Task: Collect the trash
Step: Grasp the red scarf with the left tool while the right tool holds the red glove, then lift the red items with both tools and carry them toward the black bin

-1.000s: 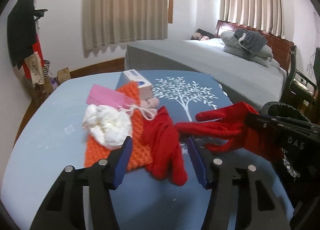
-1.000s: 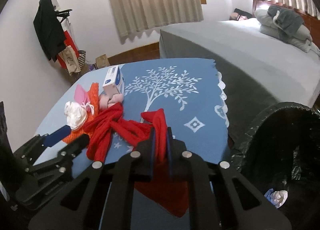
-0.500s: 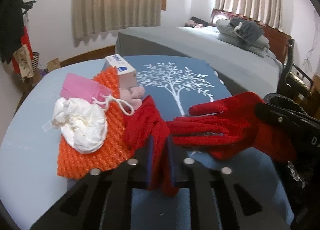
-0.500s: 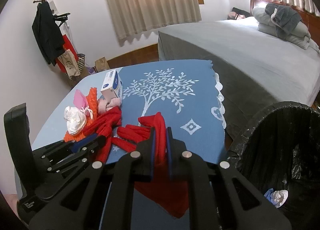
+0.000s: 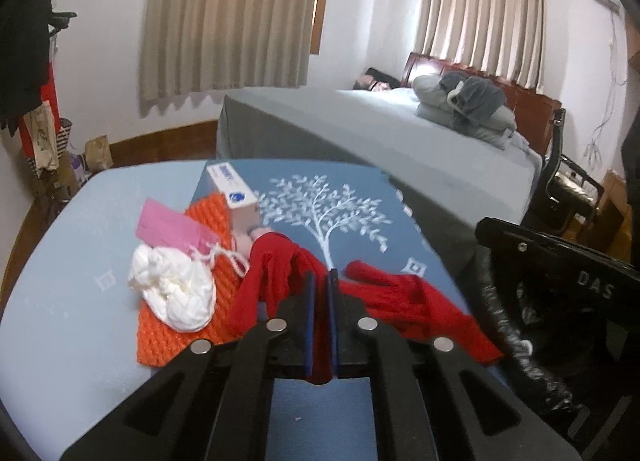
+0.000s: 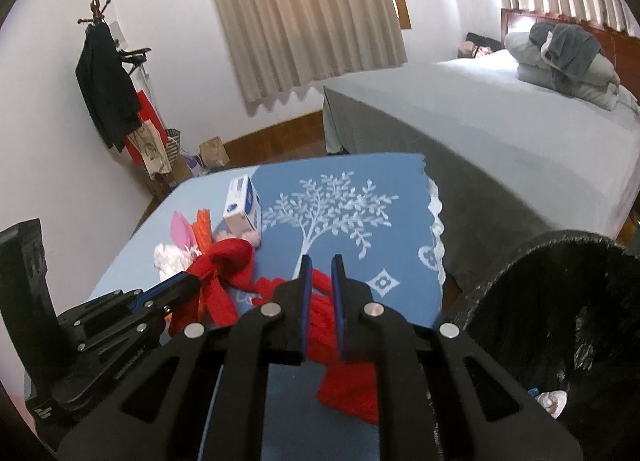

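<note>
Both the left hand-held gripper (image 5: 320, 281) and the right hand-held gripper (image 6: 320, 265) were clamped on soft, light red knitted gloves (image 5: 276, 273), limp above the blue-clothed surface (image 5: 60, 301); pinching bunched fabric held best.

A bedroom in a private home. Beyond the claws, a wide bed (image 6: 500, 129) under a grey cover runs toward a dark wooden headboard (image 5: 532, 105), with folded grey bedding (image 5: 464, 105) heaped at its head. Beige pleated curtains (image 5: 228, 17) hang closed over two windows on white walls. Far off to the claws' left, a coat stand (image 6: 106, 73) carries a dark jacket and cloth bags. Nearest the claws, a table draped in a blue cloth (image 5: 340, 213) printed with a white tree; to their right, a black-lined bin (image 6: 560, 321).
</note>
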`<state>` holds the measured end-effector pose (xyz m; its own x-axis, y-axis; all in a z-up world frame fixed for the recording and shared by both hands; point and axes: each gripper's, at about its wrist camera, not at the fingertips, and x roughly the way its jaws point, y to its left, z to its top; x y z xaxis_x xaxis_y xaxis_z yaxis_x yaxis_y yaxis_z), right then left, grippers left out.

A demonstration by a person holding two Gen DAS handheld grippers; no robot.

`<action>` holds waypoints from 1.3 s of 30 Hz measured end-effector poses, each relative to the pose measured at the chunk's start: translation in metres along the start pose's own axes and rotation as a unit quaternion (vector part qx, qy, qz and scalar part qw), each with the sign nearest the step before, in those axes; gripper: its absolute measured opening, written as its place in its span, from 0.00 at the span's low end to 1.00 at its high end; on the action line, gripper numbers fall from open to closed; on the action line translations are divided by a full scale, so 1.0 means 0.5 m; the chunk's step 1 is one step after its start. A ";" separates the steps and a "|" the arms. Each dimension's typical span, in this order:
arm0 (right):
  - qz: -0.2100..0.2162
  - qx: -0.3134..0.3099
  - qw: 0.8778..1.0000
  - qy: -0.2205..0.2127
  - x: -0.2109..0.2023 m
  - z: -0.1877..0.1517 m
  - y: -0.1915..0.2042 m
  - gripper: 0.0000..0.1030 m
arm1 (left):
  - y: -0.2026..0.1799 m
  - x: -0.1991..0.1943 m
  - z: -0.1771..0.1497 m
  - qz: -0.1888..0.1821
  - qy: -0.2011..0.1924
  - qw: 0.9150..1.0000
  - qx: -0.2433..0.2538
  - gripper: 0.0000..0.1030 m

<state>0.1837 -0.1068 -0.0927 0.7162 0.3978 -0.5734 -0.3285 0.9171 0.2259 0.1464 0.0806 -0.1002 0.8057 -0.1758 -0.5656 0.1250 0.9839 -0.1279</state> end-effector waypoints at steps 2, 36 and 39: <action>0.002 0.000 1.000 -0.005 -0.009 0.005 0.000 0.09 | -0.008 -0.012 0.004 -0.005 -0.005 1.000 0.004 0.06; -0.028 -0.029 0.991 0.125 0.159 -0.095 0.001 0.11 | 0.040 0.031 -0.045 0.016 0.039 0.999 -0.009 0.06; -0.018 -0.029 0.994 0.105 0.136 -0.079 0.006 0.10 | 0.034 0.023 -0.037 0.012 0.033 0.999 -0.007 0.06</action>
<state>0.2070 -0.0783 -0.1623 0.5858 0.3447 -0.7335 -0.3449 0.9250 0.1592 0.1470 0.0945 -0.1241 0.7688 -0.1542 -0.6206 0.0969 0.9874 -0.1252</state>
